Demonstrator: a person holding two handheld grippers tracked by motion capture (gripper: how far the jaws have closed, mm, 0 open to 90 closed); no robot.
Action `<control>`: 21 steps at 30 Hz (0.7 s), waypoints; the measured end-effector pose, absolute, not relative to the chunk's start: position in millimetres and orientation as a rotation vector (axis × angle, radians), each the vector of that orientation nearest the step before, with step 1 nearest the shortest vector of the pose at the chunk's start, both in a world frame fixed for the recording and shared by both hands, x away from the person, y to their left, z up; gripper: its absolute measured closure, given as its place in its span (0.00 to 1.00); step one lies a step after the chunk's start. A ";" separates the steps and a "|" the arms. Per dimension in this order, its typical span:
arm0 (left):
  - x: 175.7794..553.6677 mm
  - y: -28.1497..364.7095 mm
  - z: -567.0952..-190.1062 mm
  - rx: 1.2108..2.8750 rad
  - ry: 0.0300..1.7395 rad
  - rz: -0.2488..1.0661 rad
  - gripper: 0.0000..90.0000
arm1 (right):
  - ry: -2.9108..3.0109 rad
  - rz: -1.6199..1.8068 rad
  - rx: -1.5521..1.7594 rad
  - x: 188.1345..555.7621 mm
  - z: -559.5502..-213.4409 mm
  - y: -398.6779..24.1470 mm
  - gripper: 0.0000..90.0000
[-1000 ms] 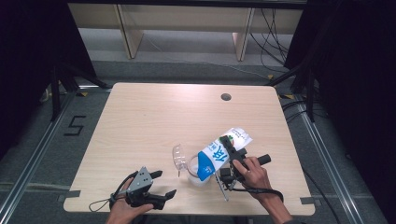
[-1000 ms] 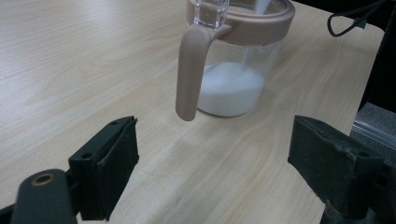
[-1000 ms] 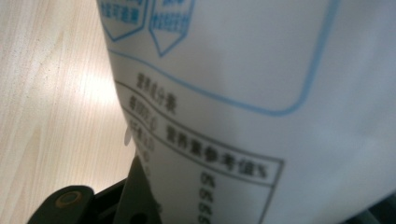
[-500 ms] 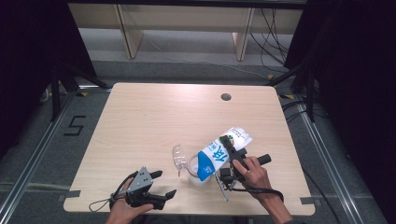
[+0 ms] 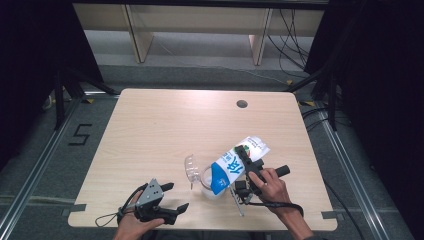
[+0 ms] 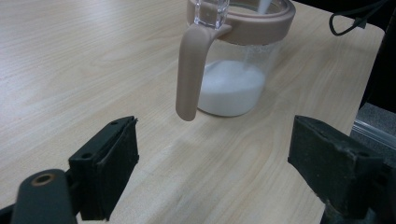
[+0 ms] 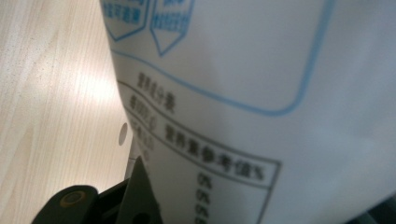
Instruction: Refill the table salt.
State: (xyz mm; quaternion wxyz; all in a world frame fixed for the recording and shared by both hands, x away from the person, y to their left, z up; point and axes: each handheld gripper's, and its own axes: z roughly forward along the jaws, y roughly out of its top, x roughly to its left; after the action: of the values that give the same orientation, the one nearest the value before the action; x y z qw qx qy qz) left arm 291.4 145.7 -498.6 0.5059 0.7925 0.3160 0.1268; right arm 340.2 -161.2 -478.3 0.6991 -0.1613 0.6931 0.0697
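Note:
A blue-and-white carton (image 5: pixel 231 168) is tilted down to the left, its spout over a clear jug (image 5: pixel 196 176). My right gripper (image 5: pixel 243 159) is shut on the carton's upper part. In the right gripper view the carton's printed side (image 7: pixel 257 93) looms close, with one black finger (image 7: pixel 135 198) pressed against it. The jug (image 6: pixel 233 70) has a beige rim and handle and holds white liquid (image 6: pixel 231 86) at its bottom; a thin white stream enters at the top. My left gripper (image 5: pixel 176 196) rests open near the table's front edge, left of the jug, its jaws (image 6: pixel 215 163) wide apart and empty.
The wooden table (image 5: pixel 165 125) has a round cable hole (image 5: pixel 242 104) at the back right. The jug's clear lid (image 5: pixel 190 167) stands tipped up on its left side. A cable trails from the right gripper along the front edge.

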 end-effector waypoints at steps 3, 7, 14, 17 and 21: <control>291.5 145.6 -498.7 1.912 0.762 0.306 0.17 | 1.535 0.150 -0.383 341.1 -476.5 -161.1 0.72; 291.7 145.6 -499.0 1.910 0.761 0.303 0.17 | 1.522 0.143 -0.417 342.0 -474.9 -160.3 0.72; 291.5 145.7 -498.7 1.912 0.763 0.305 0.17 | 1.544 0.144 -0.371 340.4 -477.8 -161.3 0.73; 291.9 145.6 -499.2 1.907 0.759 0.300 0.17 | 1.534 0.139 -0.400 341.4 -475.4 -160.6 0.73; 291.4 145.7 -498.7 1.912 0.764 0.305 0.17 | 1.518 0.129 -0.410 341.6 -473.9 -160.4 0.74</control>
State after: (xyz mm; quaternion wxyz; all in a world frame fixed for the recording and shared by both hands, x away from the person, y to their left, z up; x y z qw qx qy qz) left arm 291.4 145.7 -498.7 0.5058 0.7924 0.3165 0.1265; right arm 341.6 -160.4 -473.9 0.7045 -0.1844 0.6828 0.0578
